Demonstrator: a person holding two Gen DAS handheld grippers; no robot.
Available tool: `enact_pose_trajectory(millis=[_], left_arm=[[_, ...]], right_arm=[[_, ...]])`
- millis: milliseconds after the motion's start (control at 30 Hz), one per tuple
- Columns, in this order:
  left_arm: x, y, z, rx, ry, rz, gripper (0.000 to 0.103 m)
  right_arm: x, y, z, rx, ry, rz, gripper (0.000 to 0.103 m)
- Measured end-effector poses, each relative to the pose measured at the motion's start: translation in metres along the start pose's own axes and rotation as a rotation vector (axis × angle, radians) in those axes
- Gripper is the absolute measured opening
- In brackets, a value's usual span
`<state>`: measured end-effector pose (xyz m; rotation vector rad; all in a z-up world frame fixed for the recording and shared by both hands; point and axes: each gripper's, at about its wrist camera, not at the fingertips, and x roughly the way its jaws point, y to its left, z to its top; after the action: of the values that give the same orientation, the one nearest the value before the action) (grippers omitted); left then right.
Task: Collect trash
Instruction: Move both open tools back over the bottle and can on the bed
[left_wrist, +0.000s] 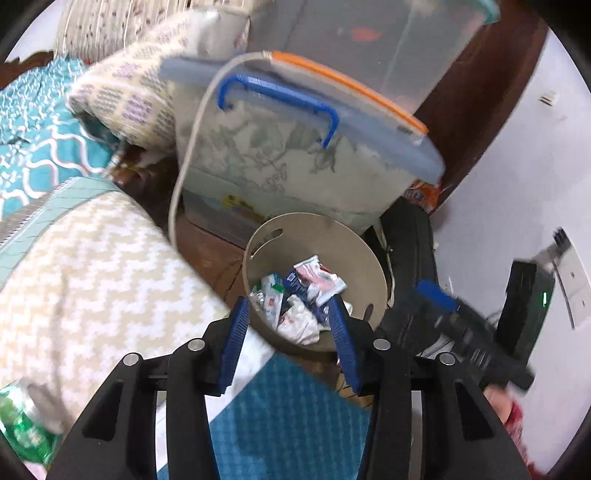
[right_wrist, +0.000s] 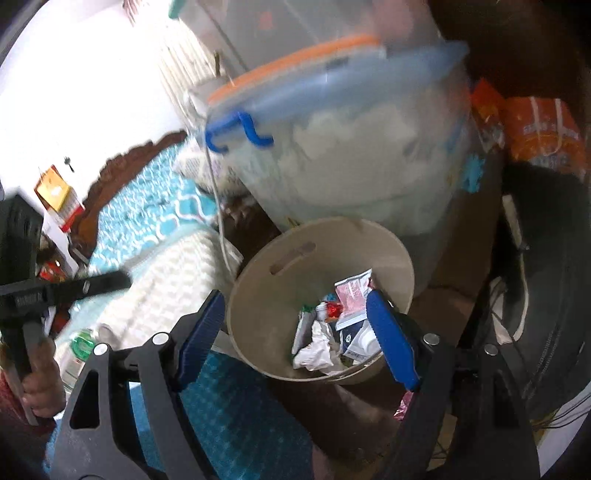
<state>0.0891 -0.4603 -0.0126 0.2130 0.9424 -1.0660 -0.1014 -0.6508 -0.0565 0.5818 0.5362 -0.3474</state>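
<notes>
A round beige bin (left_wrist: 317, 240) (right_wrist: 332, 251) stands on the floor beside the bed, holding several crumpled wrappers (left_wrist: 310, 284) (right_wrist: 332, 332). My left gripper (left_wrist: 288, 306) hovers over the bin's near rim, open, with nothing pressed between its blue pads (left_wrist: 236, 332). My right gripper (right_wrist: 295, 299) is open wide above the same bin, and its pads (right_wrist: 391, 339) are bare. Each gripper shows blurred in the other's view: the right one (left_wrist: 461, 325) and the left one (right_wrist: 66, 288), held by a hand (right_wrist: 40, 387). A green bottle (left_wrist: 26, 428) (right_wrist: 83, 343) lies on the bed.
A clear storage box (left_wrist: 295, 155) (right_wrist: 351, 166) with a blue lid and handle stands right behind the bin, with another box on top. The zigzag blanket (left_wrist: 92, 266) is at left, a teal mat (left_wrist: 288, 417) below. A black object (left_wrist: 410, 251) and orange packets (right_wrist: 543, 133) sit at right.
</notes>
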Motion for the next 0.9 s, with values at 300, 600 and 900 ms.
enact_pose_trajectory(millis=[300,600,900], left_arm=[[-0.121,0.071,-0.080,-0.130,-0.128,0.029,0.050],[-0.250,0.177,-0.161,-0.380,-0.278,0.235,0.050],[-0.300,0.230,-0.240,-0.515,-0.288,0.364,0.050]], right_arm=[[-0.027,0.026,-0.027,0.059,0.018,0.092,0.070],[0.044,0.140,-0.074,-0.024,0.237,0.301,0.068],[0.119,0.244,-0.126,0.054,0.507,0.533,0.068]])
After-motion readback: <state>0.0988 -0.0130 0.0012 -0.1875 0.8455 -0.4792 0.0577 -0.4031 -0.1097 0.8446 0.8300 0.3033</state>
